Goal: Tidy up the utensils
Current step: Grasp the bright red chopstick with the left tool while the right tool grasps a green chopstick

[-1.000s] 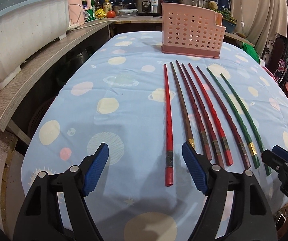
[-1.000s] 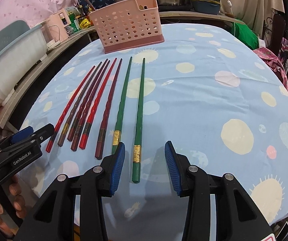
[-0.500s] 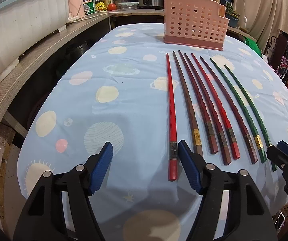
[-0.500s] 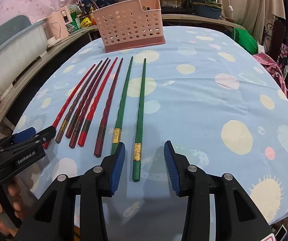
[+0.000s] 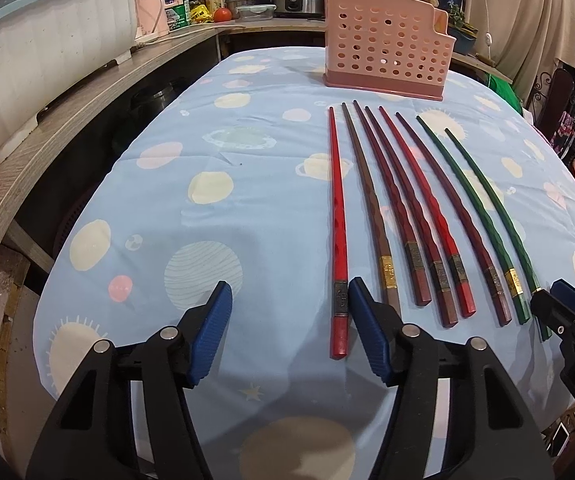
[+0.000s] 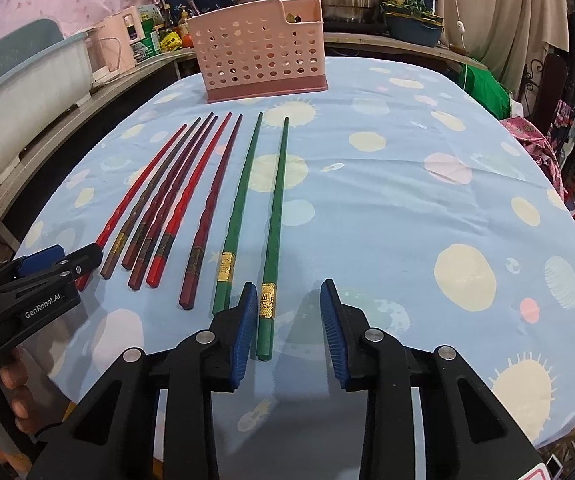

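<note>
— What's the surface?
— A table under a blue cloth (image 5: 215, 152) printed with planets and suns, a cluttered kitchen counter (image 5: 87, 80) behind.
— And the grippers?
— Both angle down at the near edge. The left gripper (image 5: 289, 332) has been closing; its jaws stand half apart around the butt of the bright red chopstick (image 5: 337, 240), which lies against the right pad, unpinched. The right gripper (image 6: 289, 328) has been narrowing round the outer green chopstick (image 6: 273, 240), not yet clamped.
— Around them?
— Six more chopsticks lie between, fanned toward the pink perforated holder (image 5: 387, 60) at the far end, nothing in the way.
</note>
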The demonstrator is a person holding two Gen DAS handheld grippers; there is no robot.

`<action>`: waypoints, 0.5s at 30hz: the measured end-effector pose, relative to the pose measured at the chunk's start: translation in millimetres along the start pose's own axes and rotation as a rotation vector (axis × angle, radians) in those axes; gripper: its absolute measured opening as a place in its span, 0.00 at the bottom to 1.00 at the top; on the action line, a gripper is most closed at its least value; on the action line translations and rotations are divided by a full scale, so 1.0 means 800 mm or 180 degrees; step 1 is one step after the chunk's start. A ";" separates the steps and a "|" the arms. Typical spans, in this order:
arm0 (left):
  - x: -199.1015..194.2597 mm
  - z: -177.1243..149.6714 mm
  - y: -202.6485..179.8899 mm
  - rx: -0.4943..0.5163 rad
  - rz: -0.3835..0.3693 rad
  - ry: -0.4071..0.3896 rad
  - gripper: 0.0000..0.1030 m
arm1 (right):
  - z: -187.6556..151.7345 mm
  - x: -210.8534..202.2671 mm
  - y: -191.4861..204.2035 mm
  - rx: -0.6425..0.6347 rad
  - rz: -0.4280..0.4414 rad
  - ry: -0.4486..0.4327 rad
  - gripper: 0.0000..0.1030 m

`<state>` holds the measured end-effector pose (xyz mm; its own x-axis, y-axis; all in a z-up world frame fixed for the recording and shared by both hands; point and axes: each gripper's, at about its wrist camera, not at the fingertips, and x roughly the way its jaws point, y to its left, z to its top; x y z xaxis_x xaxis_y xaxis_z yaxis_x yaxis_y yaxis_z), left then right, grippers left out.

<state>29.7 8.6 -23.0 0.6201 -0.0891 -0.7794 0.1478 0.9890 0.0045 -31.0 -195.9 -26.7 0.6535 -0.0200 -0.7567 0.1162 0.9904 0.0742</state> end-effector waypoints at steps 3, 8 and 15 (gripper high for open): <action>0.000 0.000 -0.001 -0.0006 -0.0004 0.0005 0.54 | -0.001 0.000 0.001 -0.0032 -0.0040 -0.0012 0.27; -0.002 -0.001 -0.003 -0.0001 -0.0031 0.0004 0.45 | -0.001 0.000 0.000 -0.0026 -0.0048 -0.0020 0.20; -0.003 0.001 0.001 -0.0025 -0.0075 0.0006 0.21 | -0.001 0.000 0.002 -0.0043 0.0013 -0.0012 0.08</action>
<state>28.9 9.2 -20.6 0.6151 -0.1122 -0.7805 0.1562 0.9875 -0.0188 -31.6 -194.4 -27.1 0.6568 -0.0163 -0.7539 0.1034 0.9923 0.0687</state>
